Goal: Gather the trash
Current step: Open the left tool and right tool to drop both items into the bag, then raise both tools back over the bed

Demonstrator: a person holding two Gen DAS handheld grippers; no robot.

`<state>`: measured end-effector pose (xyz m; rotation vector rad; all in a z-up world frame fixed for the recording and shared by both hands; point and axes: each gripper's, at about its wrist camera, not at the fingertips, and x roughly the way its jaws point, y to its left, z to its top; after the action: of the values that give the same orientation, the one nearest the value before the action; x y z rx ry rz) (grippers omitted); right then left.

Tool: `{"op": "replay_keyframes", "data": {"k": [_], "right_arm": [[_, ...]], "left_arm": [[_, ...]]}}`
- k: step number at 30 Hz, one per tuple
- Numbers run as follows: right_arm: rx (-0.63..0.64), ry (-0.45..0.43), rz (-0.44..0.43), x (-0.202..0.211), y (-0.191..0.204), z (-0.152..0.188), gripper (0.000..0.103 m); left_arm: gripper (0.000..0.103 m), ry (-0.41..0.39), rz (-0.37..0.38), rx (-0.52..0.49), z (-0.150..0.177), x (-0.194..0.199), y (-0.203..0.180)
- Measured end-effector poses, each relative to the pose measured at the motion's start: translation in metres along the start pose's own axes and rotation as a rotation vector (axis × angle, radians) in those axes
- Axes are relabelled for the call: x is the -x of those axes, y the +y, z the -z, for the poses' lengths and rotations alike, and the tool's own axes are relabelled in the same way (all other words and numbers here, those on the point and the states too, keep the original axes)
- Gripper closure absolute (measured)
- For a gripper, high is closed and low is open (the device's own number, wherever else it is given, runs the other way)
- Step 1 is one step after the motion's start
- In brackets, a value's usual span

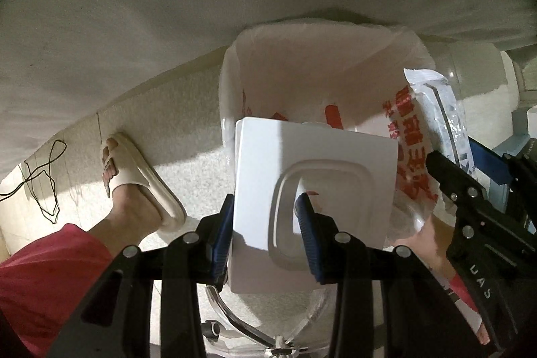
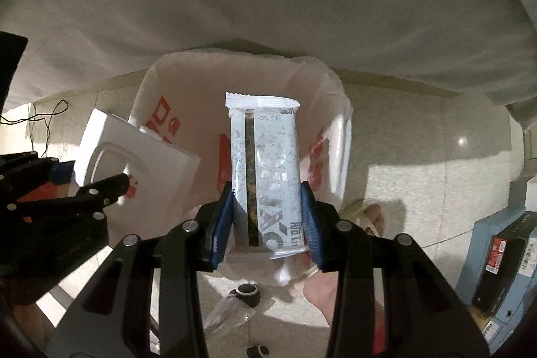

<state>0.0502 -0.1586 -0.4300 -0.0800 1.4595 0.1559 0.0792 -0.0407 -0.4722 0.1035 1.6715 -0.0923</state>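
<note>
The left tool [image 1: 265,237] pinches a white box [image 1: 312,176] by its edge, directly above the bin lined with a red-printed white bag [image 1: 322,72]. The right tool [image 2: 266,217] pinches a speckled pale-blue snack wrapper [image 2: 263,163], hanging over the same bag's mouth, just right of the box.

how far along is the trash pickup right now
Done: both pieces are picked up. In hand: left tongs clamp a white box; right tongs clamp a snack wrapper, both over the lined bin. Left: let go of both.
</note>
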Motion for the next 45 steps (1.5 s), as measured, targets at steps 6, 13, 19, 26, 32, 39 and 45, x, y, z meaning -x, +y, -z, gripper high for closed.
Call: {"op": "replay_keyframes", "data": {"k": [6,13,19,26,32,39,45], "right_arm": [[-0.009,0.026,-0.022,-0.016,-0.005,-0.006,0.065],[-0.029,0.065,-0.053,-0.032,-0.007,-0.010,0.065],[-0.055,0.067,-0.061,-0.036,-0.010,-0.009,0.052],[-0.050,0.058,-0.061,-0.031,-0.010,-0.007,0.052],[-0.041,0.052,-0.059,-0.034,-0.009,-0.006,0.052],[-0.029,0.025,-0.055,-0.009,-0.006,-0.006,0.045],[-0.019,-0.064,-0.067,0.052,-0.008,-0.002,0.036]], "left_arm": [[0.066,0.019,0.003,0.012,-0.008,-0.013,-0.004],[0.061,0.041,0.003,0.039,-0.016,-0.023,-0.002],[0.039,0.065,0.000,0.065,-0.019,-0.028,0.002],[0.038,0.050,-0.011,0.053,-0.018,-0.023,-0.002],[0.038,0.048,-0.015,0.050,-0.017,-0.022,0.002],[0.032,0.030,-0.025,0.046,-0.012,-0.001,0.006],[0.023,0.012,-0.019,0.049,0.007,0.049,0.022]]}}
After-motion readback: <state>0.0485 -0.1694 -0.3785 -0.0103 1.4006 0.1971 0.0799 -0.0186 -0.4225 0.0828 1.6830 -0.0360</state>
